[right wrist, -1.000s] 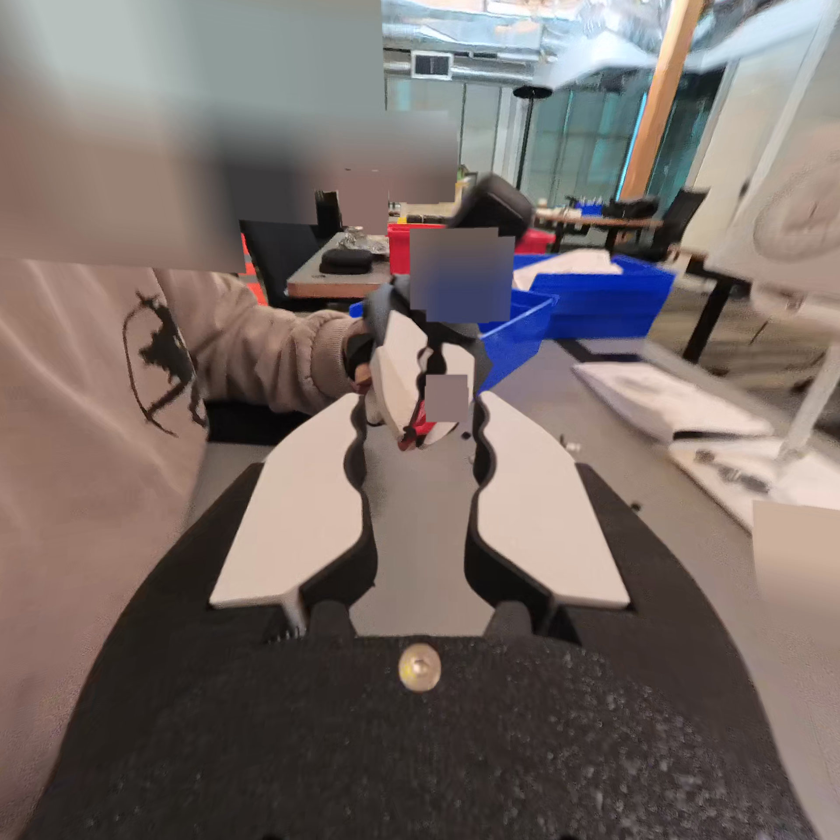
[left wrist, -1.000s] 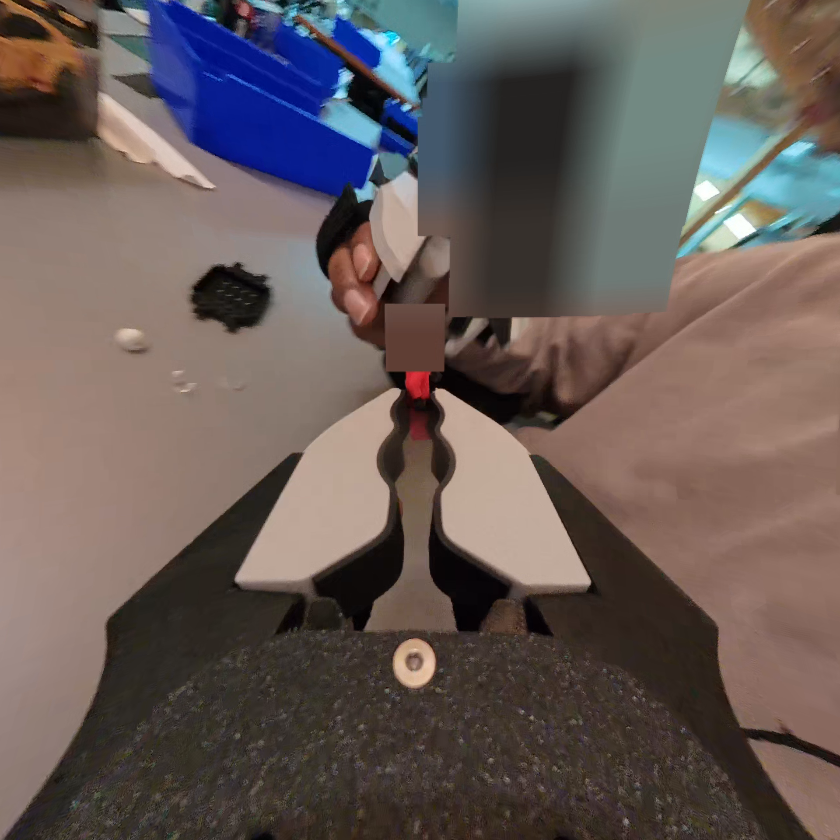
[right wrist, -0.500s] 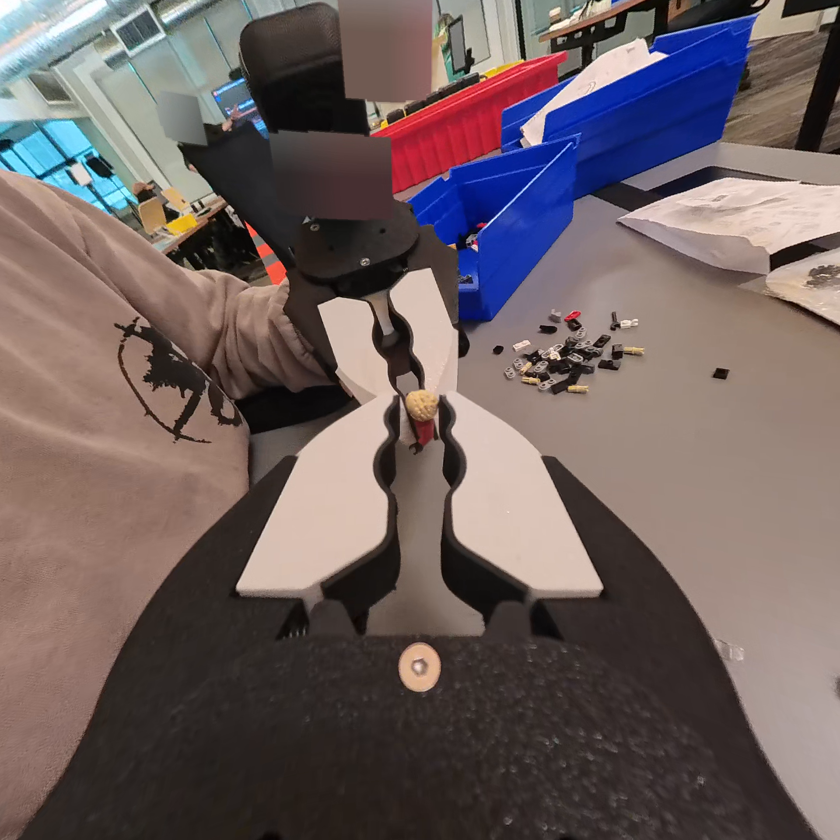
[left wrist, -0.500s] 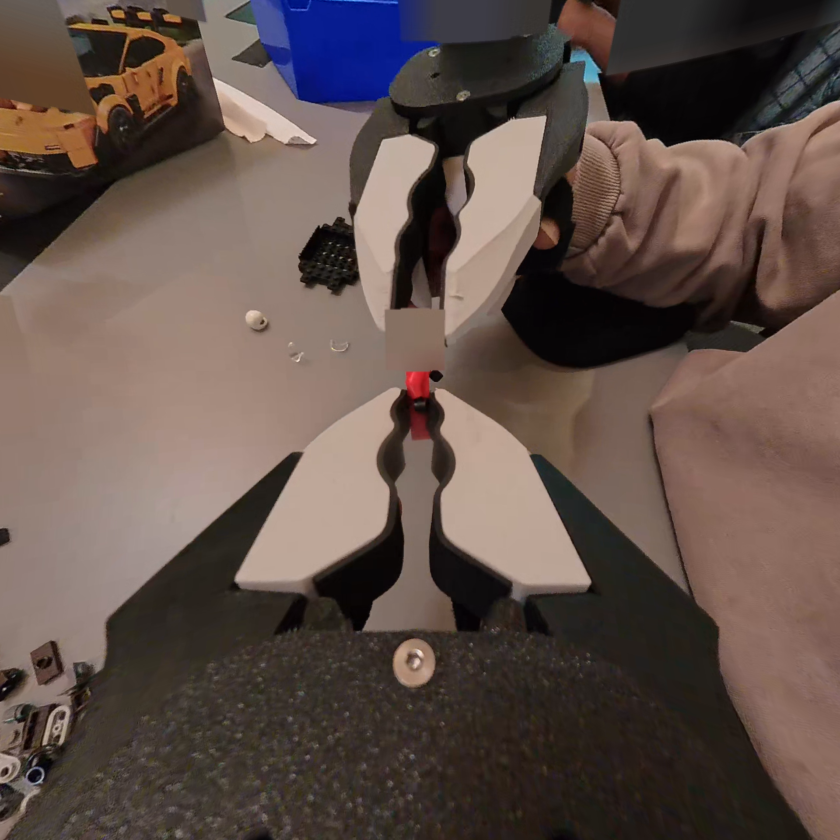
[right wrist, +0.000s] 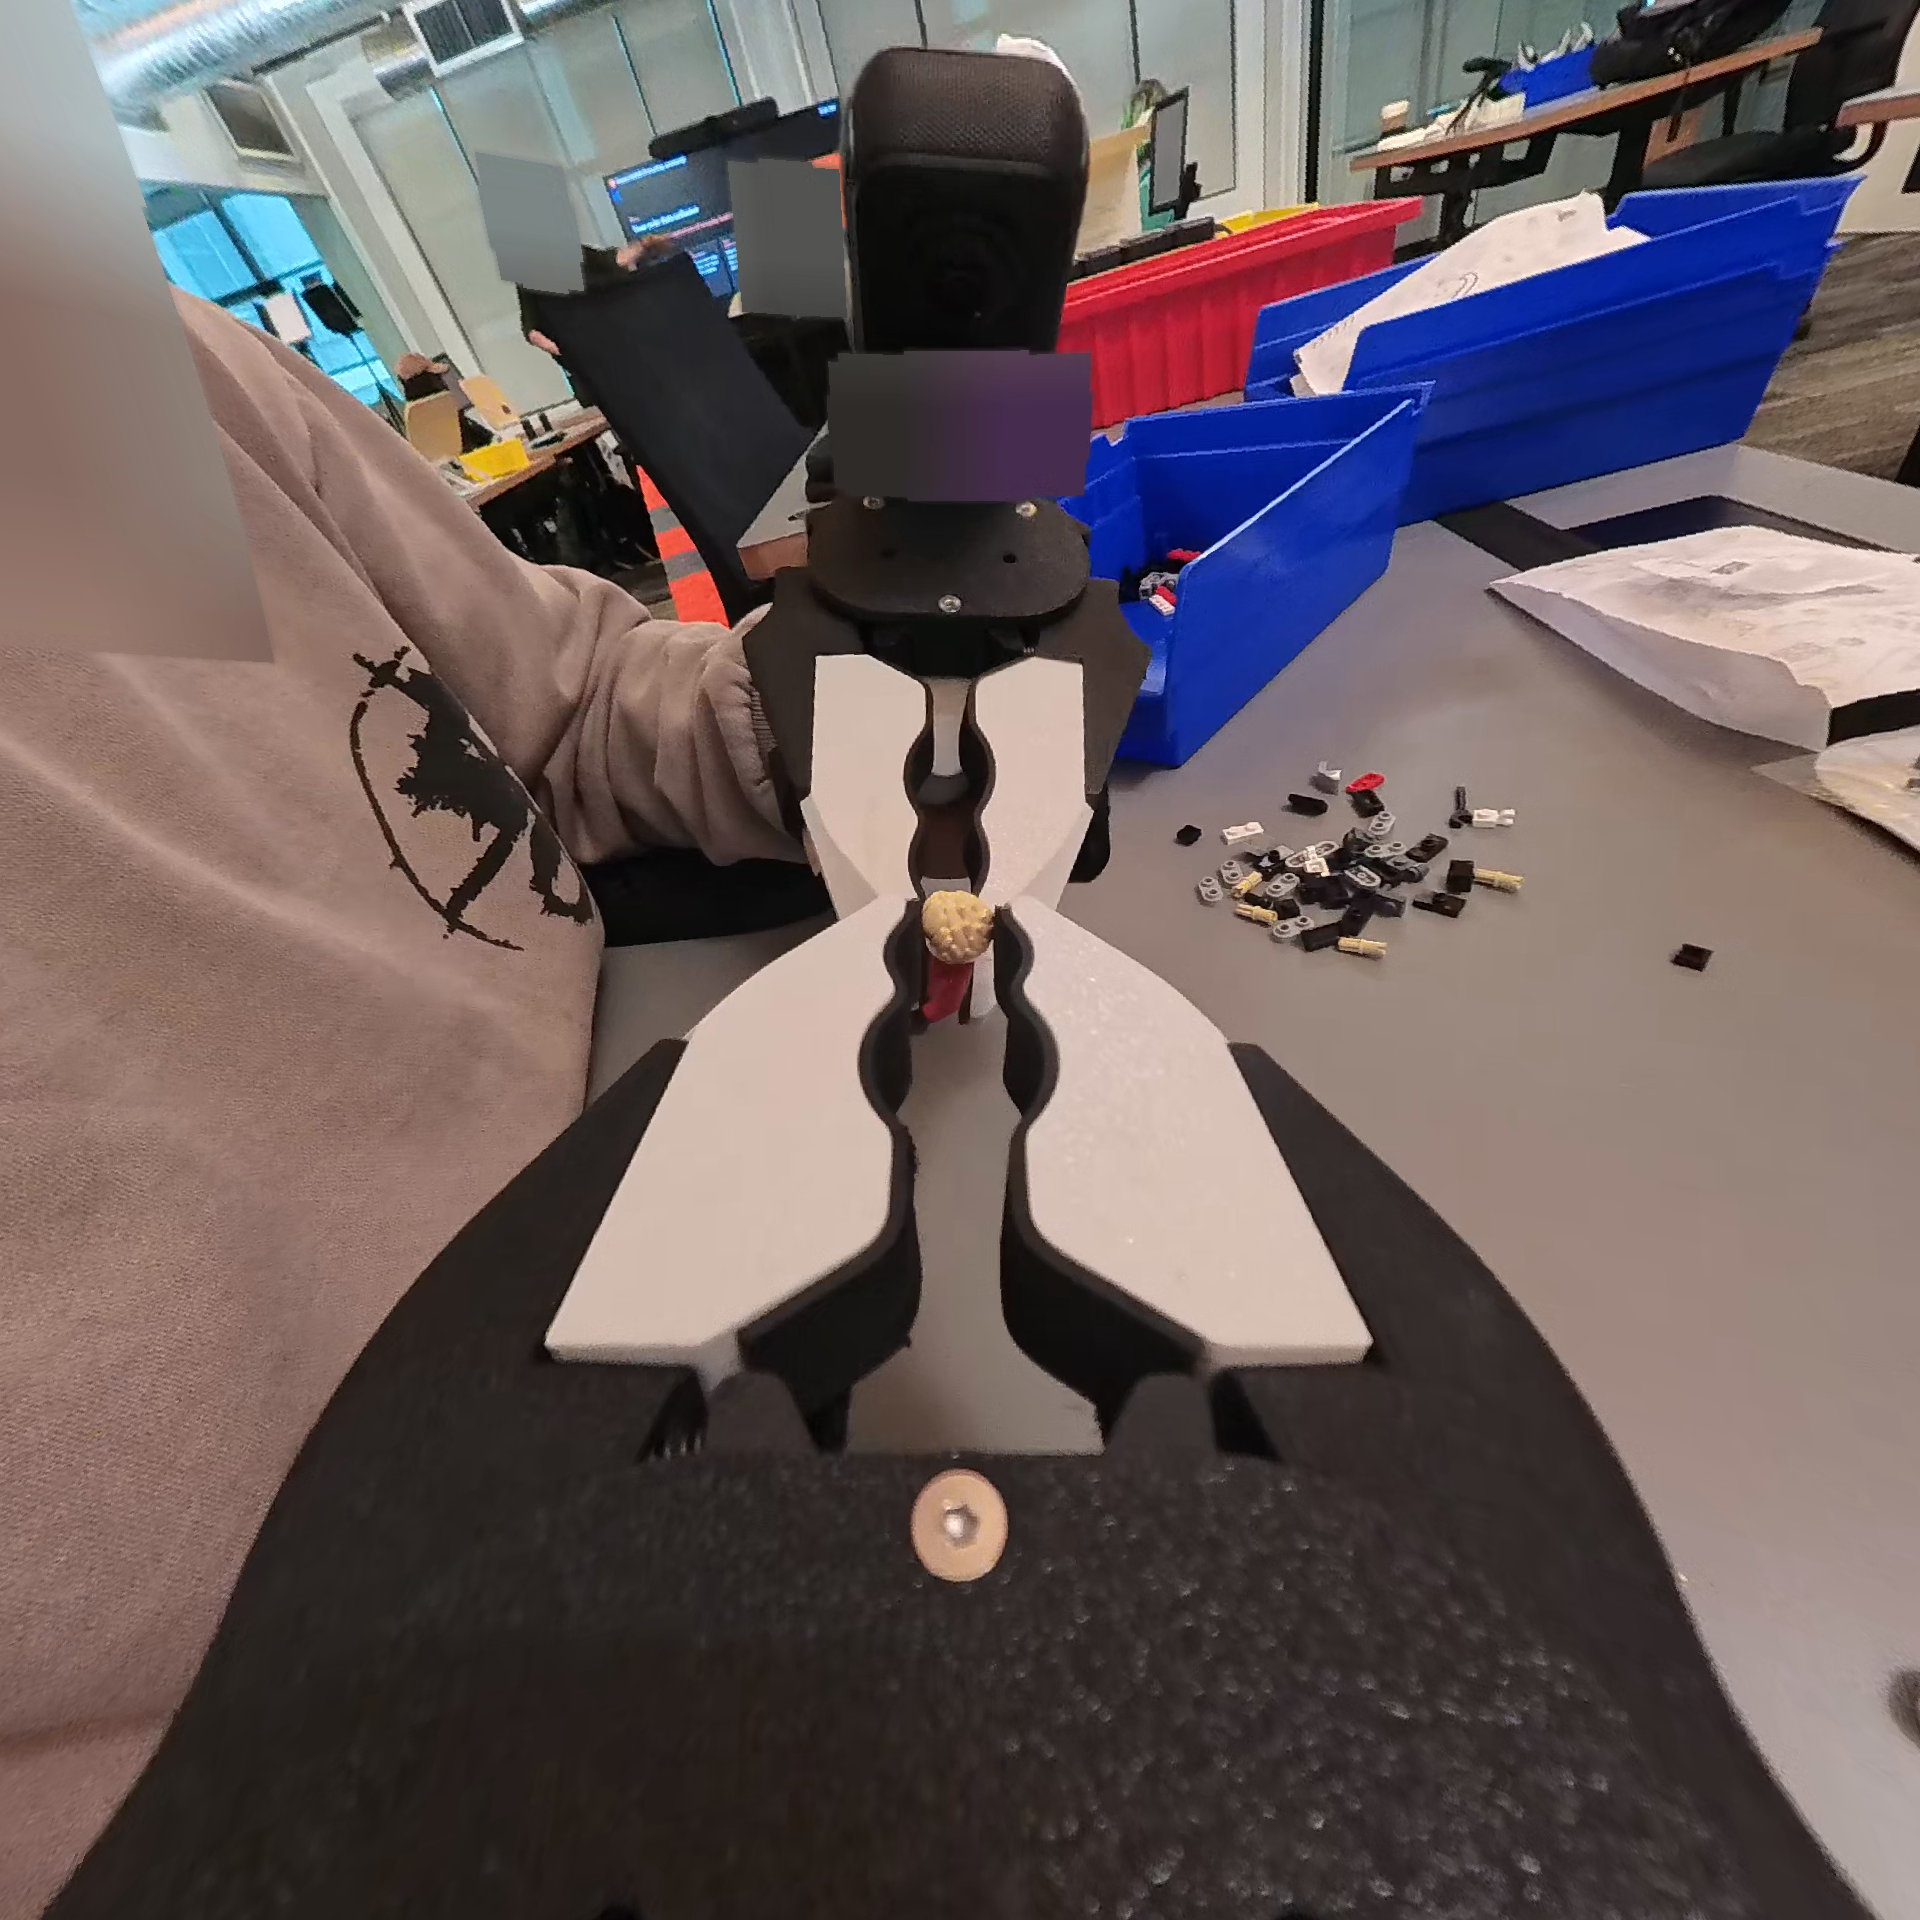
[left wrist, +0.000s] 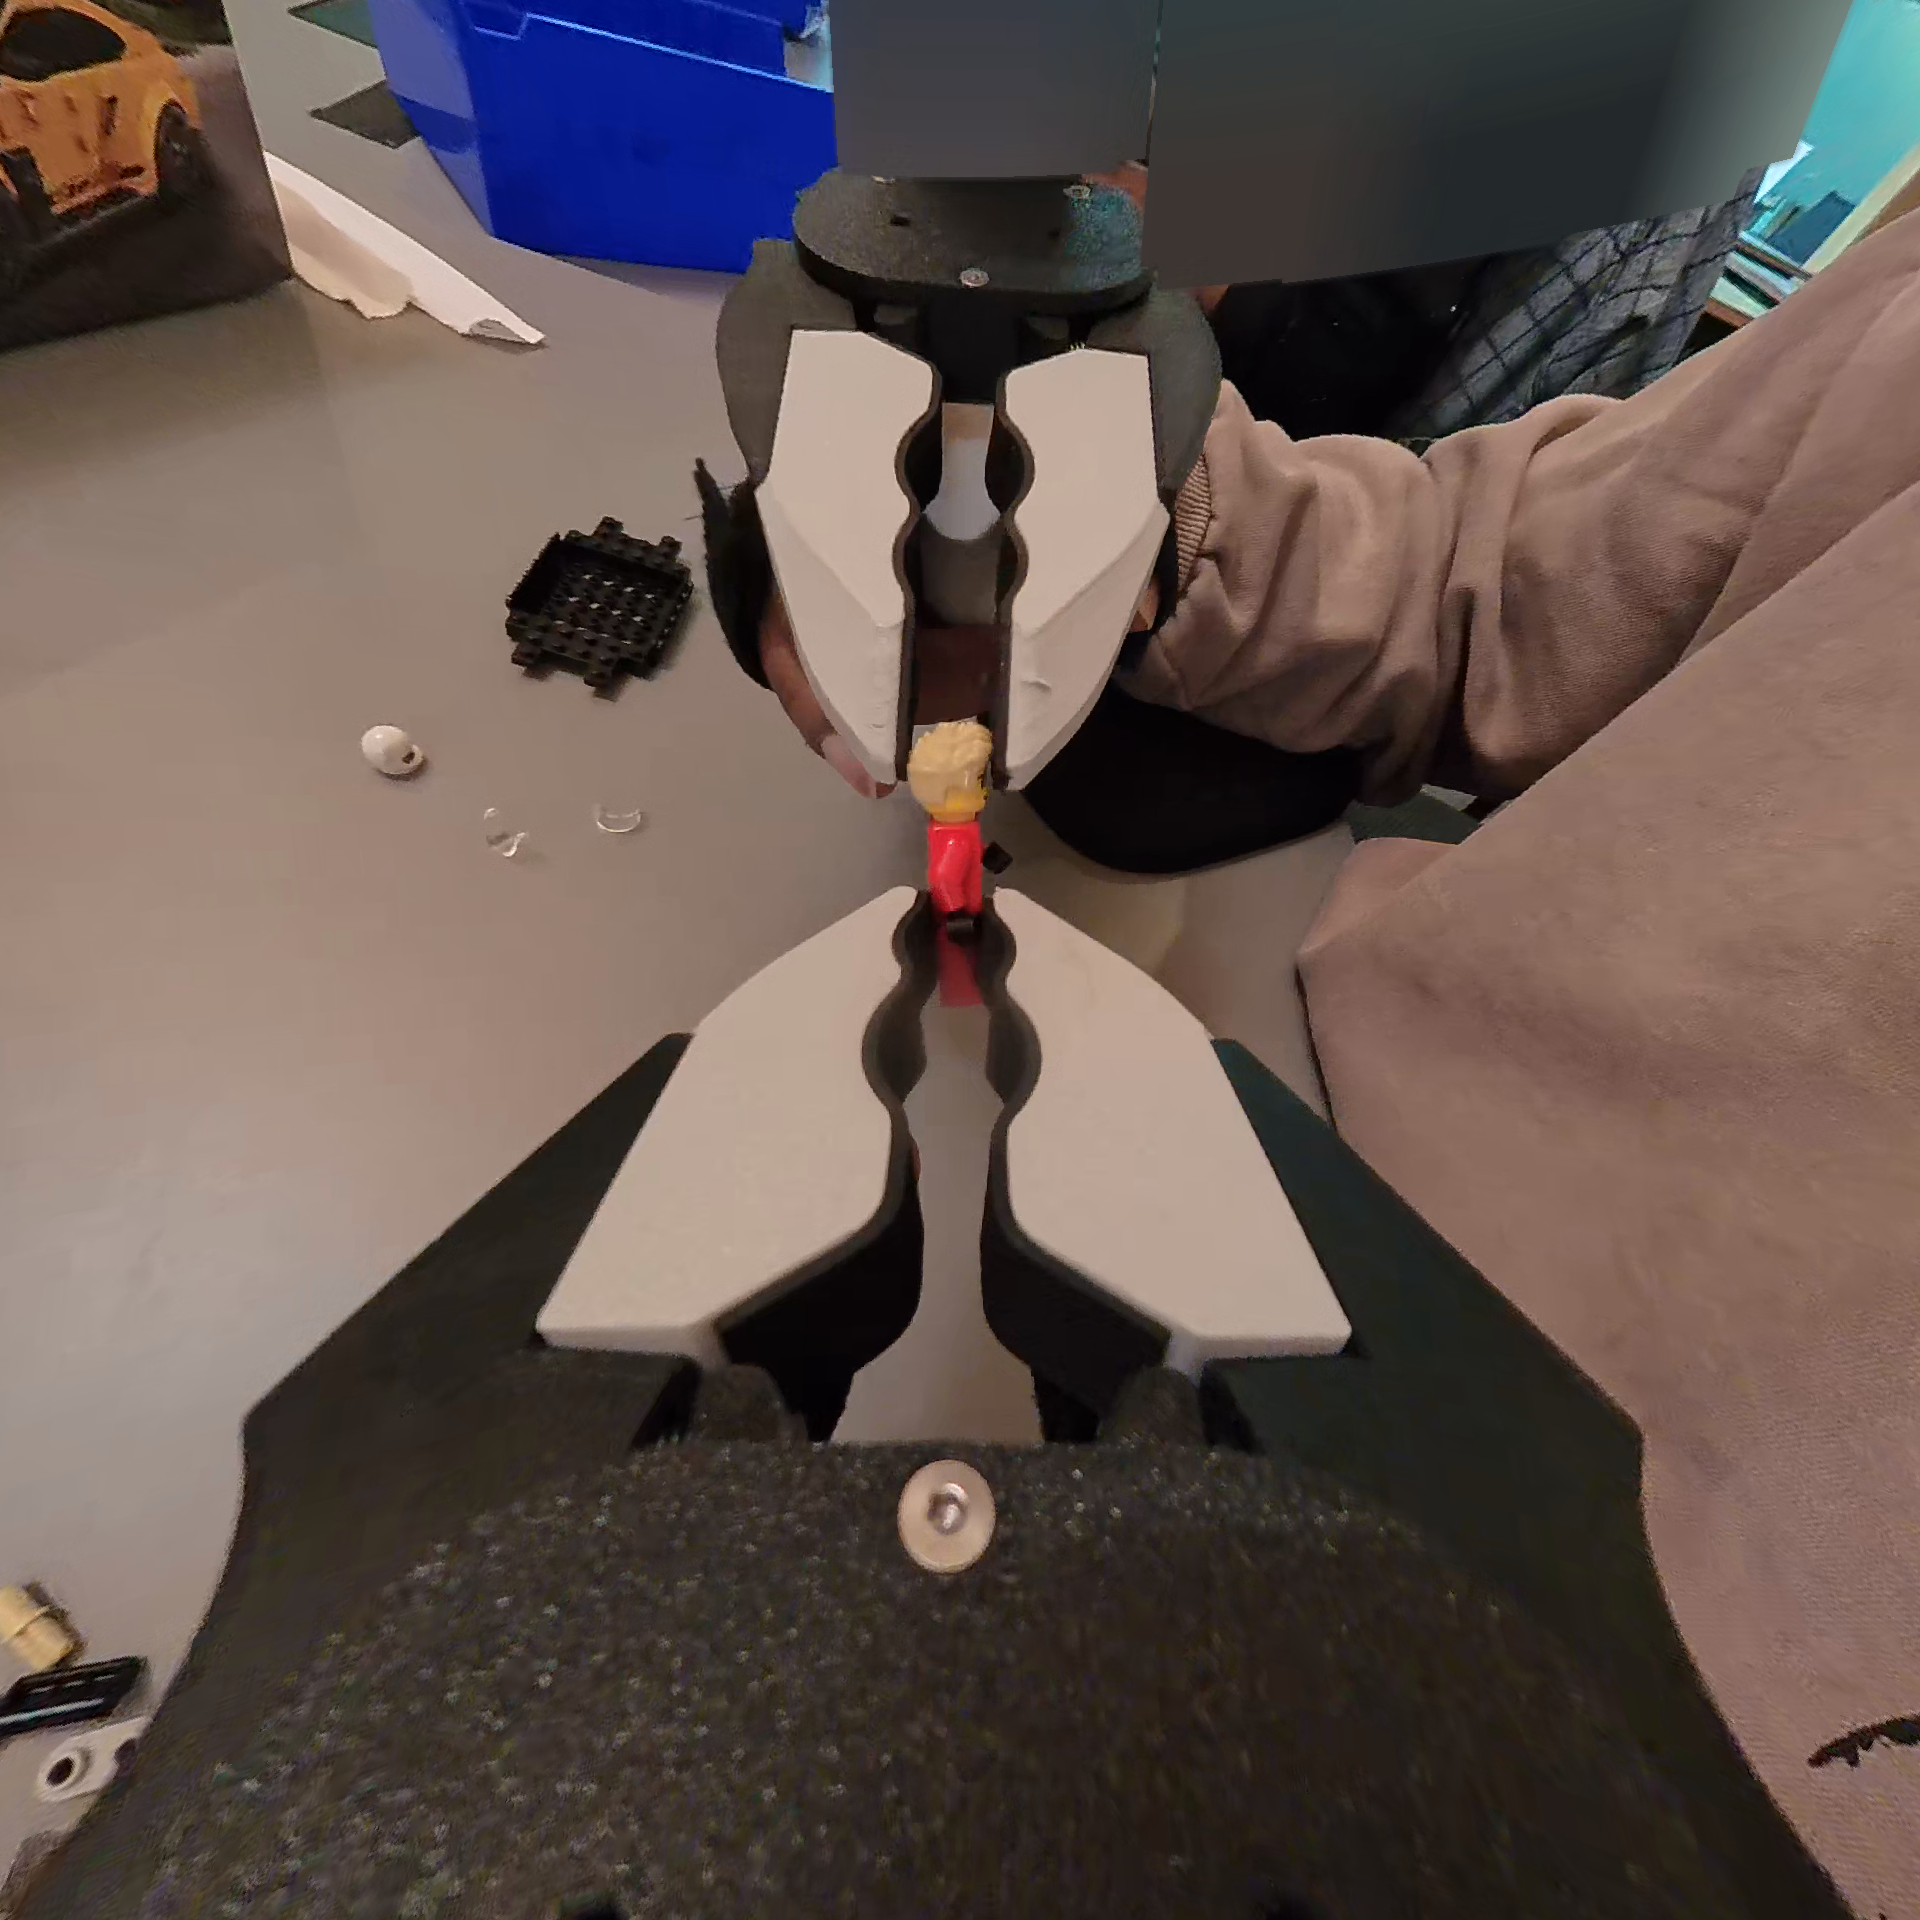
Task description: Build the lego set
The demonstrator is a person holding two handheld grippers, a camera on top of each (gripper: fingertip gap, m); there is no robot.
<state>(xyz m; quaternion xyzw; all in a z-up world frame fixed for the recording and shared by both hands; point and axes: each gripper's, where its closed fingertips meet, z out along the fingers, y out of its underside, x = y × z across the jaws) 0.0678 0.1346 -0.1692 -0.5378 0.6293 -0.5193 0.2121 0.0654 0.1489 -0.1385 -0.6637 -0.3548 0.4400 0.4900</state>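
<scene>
Left gripper point(left wrist: 948, 902), lower-ctr of left view: jaws clenched on legs of minifigure point(left wrist: 952, 847), holding it upright above the bench point(left wrist: 260, 987), prob. as a steady anchor for head/hair work. Torso and tan hair piece point(left wrist: 950, 756) stick out past the tips.

Right gripper point(right wrist: 951, 920), ctr of right view: tips close on either side of the hair; whether they grip or just touch, can't tell.

Loose parts pile point(right wrist: 1351, 883) mid-right; black plate assy point(left wrist: 601, 608) upper left.
</scene>
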